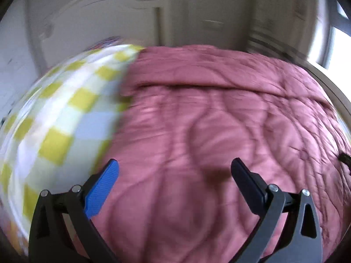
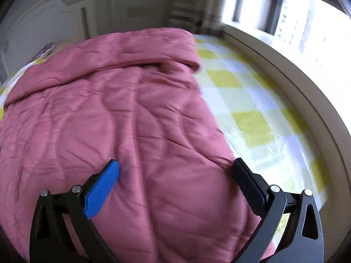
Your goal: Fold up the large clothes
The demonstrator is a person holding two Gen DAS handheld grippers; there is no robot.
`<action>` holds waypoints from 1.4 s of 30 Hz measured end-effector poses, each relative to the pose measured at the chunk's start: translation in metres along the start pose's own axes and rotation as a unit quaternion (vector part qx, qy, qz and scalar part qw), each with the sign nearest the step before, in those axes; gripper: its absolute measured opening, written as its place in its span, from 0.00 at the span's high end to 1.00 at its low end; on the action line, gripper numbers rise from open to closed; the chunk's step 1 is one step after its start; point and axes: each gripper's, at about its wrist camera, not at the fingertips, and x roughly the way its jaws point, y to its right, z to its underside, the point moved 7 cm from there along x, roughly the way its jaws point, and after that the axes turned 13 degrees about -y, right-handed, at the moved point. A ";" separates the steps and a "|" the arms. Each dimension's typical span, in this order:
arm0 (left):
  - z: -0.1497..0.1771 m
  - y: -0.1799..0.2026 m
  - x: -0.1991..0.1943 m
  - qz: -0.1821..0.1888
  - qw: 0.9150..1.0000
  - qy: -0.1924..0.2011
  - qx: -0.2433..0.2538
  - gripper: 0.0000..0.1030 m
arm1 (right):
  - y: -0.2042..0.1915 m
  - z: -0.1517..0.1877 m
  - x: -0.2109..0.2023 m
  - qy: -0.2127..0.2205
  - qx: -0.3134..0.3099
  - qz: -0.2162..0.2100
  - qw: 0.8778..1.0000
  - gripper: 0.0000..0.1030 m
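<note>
A large pink quilted comforter lies spread on a bed with a yellow-and-white checked sheet. Its far end is folded back in a thick band. My left gripper is open and empty, hovering over the comforter near its left edge. In the right wrist view the same comforter fills the left and middle, with the checked sheet bare on the right. My right gripper is open and empty, above the comforter's right edge.
A white headboard and wall stand behind the bed. A bright window and a beige ledge run along the right side. A patterned pillow peeks out at the far left.
</note>
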 end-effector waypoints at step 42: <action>0.105 0.055 -0.053 -0.010 0.983 0.066 0.169 0.02 | -0.097 0.107 -0.060 0.118 -0.211 -0.045 0.969 0.04</action>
